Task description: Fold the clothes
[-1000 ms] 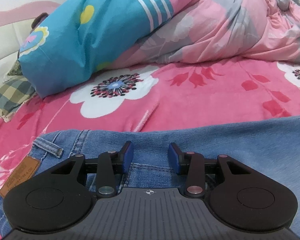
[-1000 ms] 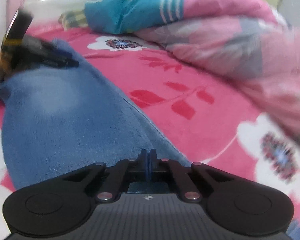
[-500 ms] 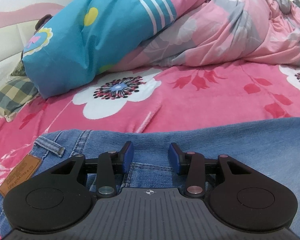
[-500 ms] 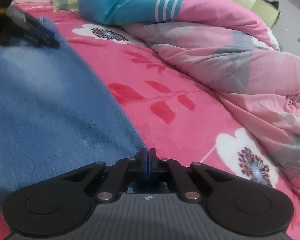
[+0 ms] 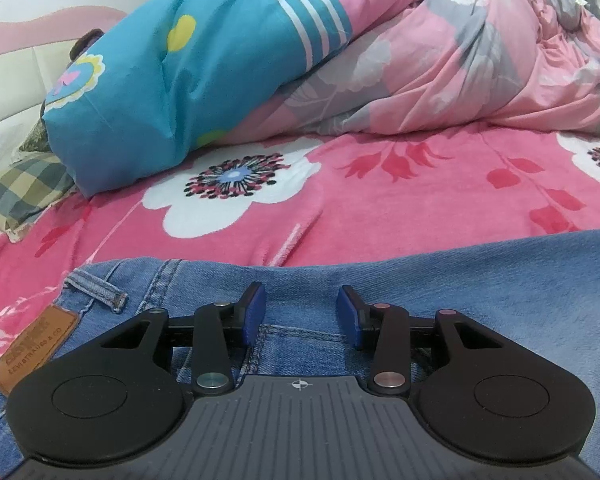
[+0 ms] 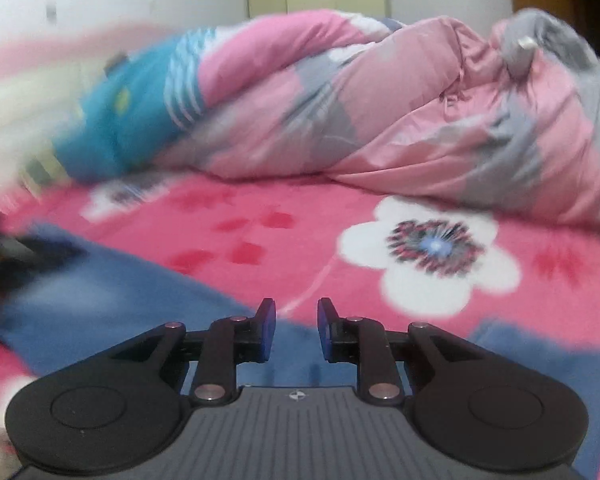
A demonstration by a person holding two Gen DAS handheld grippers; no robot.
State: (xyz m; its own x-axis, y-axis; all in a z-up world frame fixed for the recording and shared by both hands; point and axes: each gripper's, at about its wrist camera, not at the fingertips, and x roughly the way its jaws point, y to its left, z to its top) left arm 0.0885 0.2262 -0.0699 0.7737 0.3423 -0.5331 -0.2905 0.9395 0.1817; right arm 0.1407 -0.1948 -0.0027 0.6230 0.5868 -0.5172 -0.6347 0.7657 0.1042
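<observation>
Blue jeans [image 5: 480, 280] lie flat on the pink flowered bedsheet [image 5: 380, 208], waistband to the left with a brown leather label [image 5: 32, 344] and a belt loop [image 5: 96, 292]. My left gripper [image 5: 300, 314] hovers open just over the seat of the jeans, nothing between its blue pads. In the blurred right wrist view, my right gripper [image 6: 296, 326] is open over the edge of the jeans [image 6: 112, 300], holding nothing. The other gripper [image 6: 4, 256] shows as a dark smear at the far left.
A bunched pink and grey quilt [image 5: 460, 72] with a teal patterned end [image 5: 160, 80] fills the back of the bed. A checked pillow [image 5: 16, 192] lies at the left by the white headboard [image 5: 8, 92]. Open sheet lies between jeans and quilt.
My right gripper has opened from shut and swung round to face the quilt, its view now blurred. The left gripper stays open over the jeans, barely shifted.
</observation>
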